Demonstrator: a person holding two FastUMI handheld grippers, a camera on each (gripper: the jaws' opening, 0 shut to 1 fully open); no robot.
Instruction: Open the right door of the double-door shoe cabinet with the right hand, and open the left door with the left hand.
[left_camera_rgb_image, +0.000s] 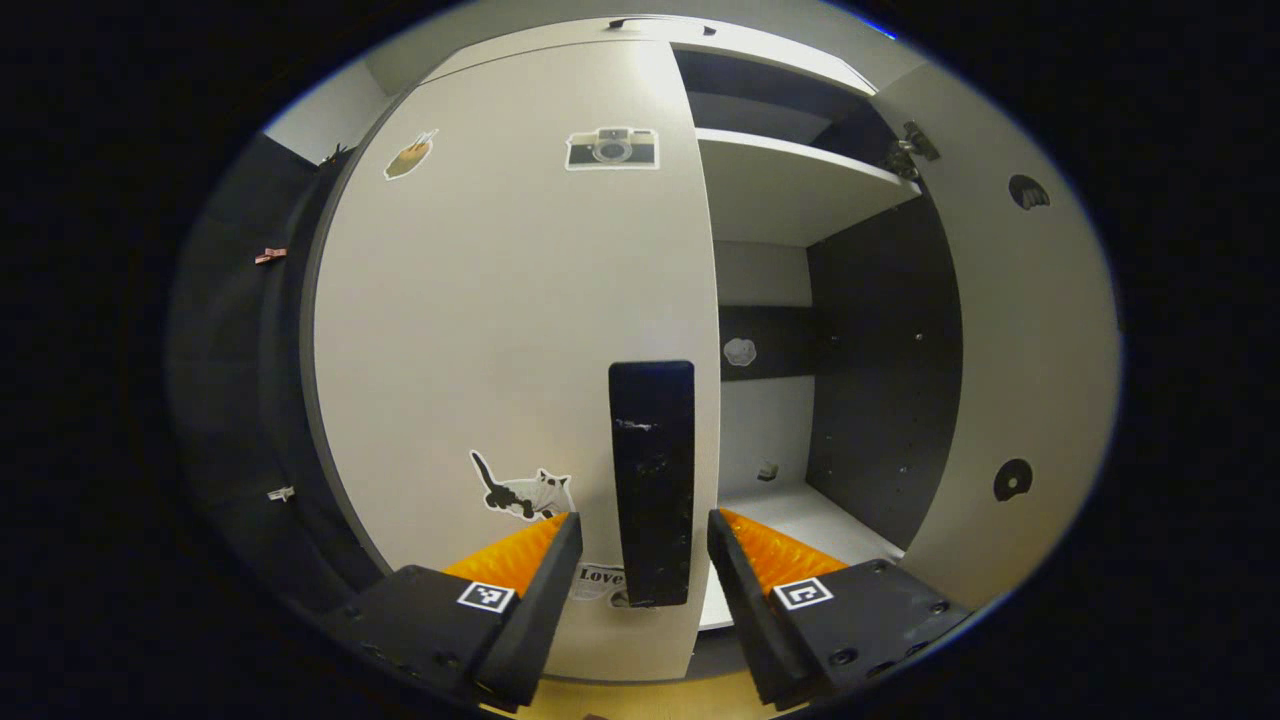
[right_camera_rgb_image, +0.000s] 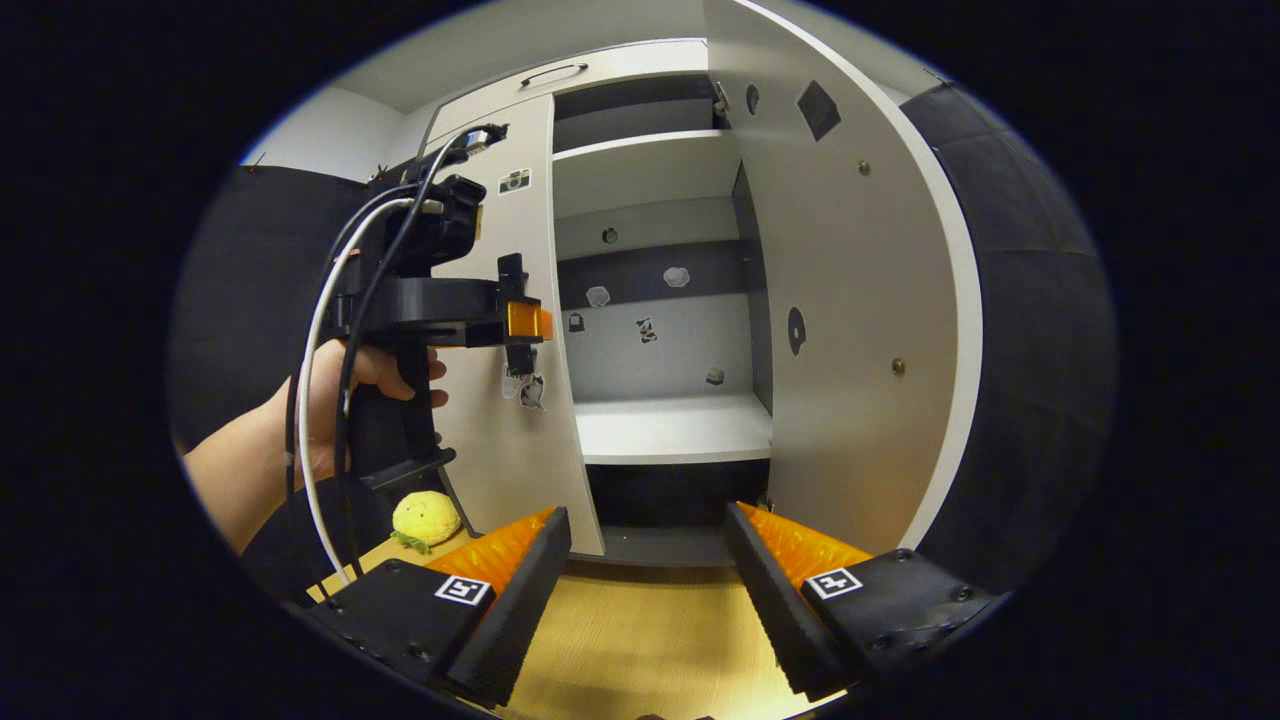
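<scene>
Tongs first: my left tongs (left_camera_rgb_image: 640, 545) stand apart on either side of the black handle (left_camera_rgb_image: 652, 480) of the shoe cabinet's left door (left_camera_rgb_image: 500, 330), not pressing it. My right tongs (right_camera_rgb_image: 648, 545) gape empty above the wooden surface (right_camera_rgb_image: 640, 630). Farther off, the right door (right_camera_rgb_image: 850, 330) stands swung wide, shelves (right_camera_rgb_image: 675, 425) showing.

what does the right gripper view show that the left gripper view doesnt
Right gripper view alone: the left gripper seen from the side at the left door's handle, the hand holding it, its cables, a yellow plush toy, the wooden floor.

Left gripper view alone: the black handle up close between open fingers, not gripped; a cat sticker.

Both: the left door closed or nearly so, the right door swung open, white shelves, a camera sticker.
</scene>
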